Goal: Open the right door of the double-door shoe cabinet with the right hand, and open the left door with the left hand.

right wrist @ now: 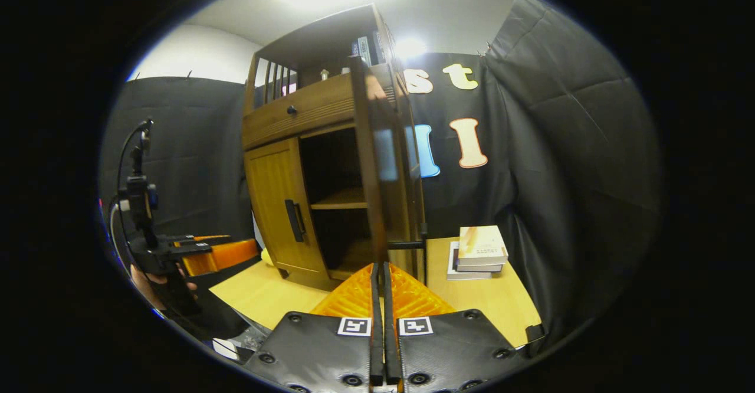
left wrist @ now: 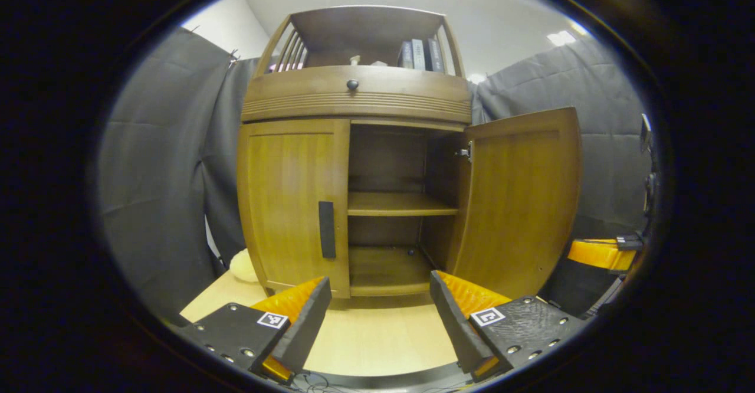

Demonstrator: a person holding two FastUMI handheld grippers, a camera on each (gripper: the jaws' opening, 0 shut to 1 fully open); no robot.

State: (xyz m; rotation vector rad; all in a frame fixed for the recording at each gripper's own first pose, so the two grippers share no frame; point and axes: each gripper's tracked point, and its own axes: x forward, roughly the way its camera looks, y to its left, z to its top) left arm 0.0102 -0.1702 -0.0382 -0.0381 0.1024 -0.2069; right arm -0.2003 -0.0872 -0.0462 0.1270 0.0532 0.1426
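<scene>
Left gripper view, two doors (one open point(left wrist: 519, 198)), one shut point(left wrist: 292, 204).

Table point(right wrist: 507, 304): pale wood, smooth.
Cabinet point(left wrist: 295, 204): stands on table.
Books point(right wrist: 479, 252): stack beside cabinet, on table.
Yellowish lump point(left wrist: 243, 266): at cabinet's corner.

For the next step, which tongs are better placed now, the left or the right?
The left tongs. The right door already stands open; the left door is shut. They are open and face its handle. The right tongs are shut by the open door's edge.
</scene>
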